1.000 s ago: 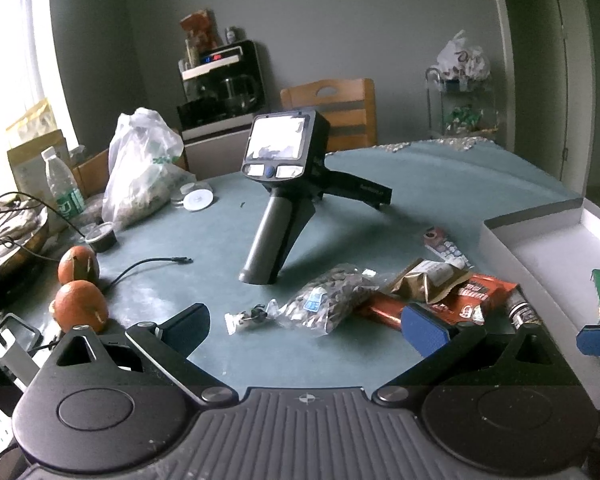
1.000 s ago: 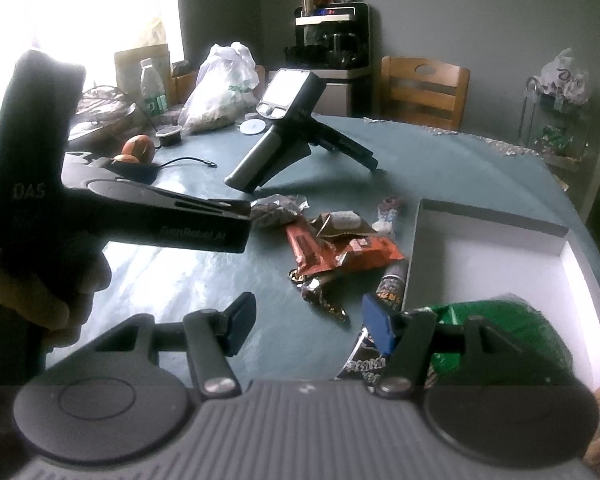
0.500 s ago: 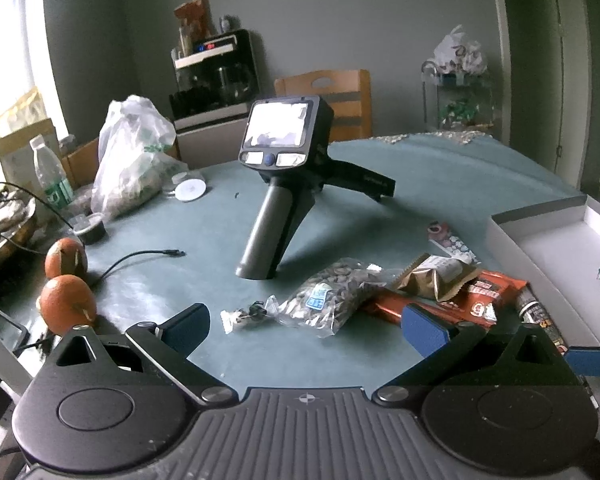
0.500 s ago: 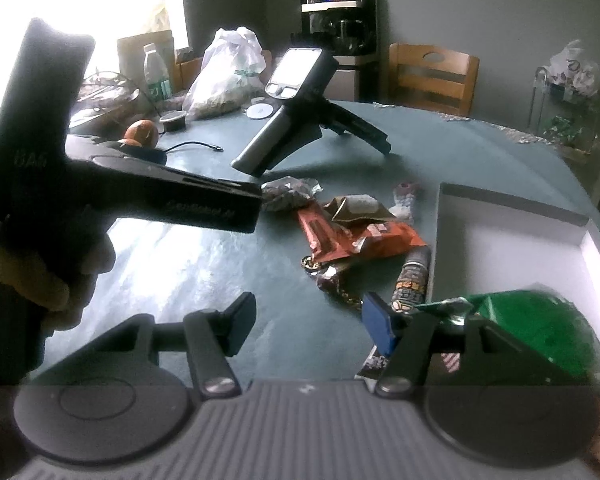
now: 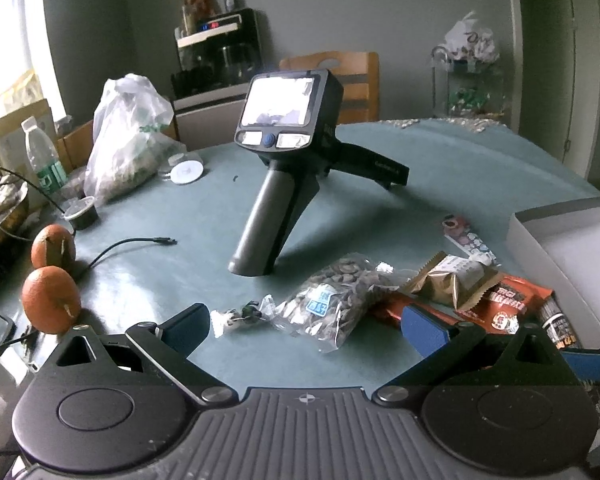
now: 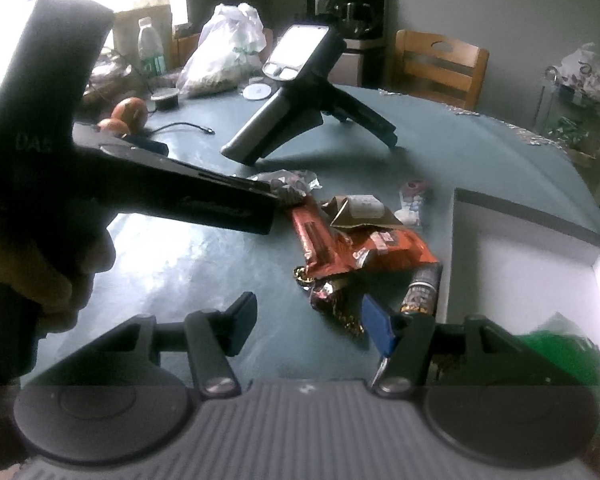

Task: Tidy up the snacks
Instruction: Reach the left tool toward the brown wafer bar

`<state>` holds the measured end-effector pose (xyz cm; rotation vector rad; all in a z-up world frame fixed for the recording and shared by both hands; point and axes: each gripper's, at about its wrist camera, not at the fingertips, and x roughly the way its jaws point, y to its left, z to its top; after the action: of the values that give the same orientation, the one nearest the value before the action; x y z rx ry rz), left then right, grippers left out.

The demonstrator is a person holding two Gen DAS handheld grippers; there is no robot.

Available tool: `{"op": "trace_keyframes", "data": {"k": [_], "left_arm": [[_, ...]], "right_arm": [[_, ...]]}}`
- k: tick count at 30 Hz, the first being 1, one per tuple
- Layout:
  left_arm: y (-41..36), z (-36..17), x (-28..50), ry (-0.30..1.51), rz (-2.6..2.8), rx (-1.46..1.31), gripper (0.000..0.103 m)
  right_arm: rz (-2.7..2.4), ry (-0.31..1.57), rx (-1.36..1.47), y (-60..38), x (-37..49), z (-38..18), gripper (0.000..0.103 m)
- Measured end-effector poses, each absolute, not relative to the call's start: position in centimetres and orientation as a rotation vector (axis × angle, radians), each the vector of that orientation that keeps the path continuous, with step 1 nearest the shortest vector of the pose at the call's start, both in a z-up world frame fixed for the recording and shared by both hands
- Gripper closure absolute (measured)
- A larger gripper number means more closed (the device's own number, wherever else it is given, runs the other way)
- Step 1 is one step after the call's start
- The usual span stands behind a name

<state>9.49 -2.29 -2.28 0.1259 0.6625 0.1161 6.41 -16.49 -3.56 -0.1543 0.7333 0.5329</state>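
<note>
We see a spare handheld gripper (image 5: 284, 168) standing beyond our left gripper (image 5: 306, 330) | clear nut bag (image 5: 332, 296) between its spread fingers | right gripper (image 6: 308, 320) released, white box (image 6: 520, 264) right of it

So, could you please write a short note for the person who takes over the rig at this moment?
Left gripper: open, empty, low over the table just before the clear bag of brown nuts.
Right gripper: open, empty, near the corner of the white shallow cardboard box.
Done: one green foil packet seems to lie in the box.
Left: the loose pile on the teal round table beside the box: clear bag, orange-red wrappers, brown paper pouch, dark stick packet, small white-pink packet.
A likely next pick is the clear bag with the left gripper.
</note>
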Motion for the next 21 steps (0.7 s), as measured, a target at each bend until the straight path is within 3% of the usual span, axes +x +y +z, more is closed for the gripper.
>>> {"op": "trace_keyframes", "data": {"k": [21], "left_arm": [[-3.8,-4.2,13.0,0.752,0.098,0.096,0.005]], "right_arm": [[0.527,0.791,-0.203,-15.9,9.1,-4.6,0.044]]}}
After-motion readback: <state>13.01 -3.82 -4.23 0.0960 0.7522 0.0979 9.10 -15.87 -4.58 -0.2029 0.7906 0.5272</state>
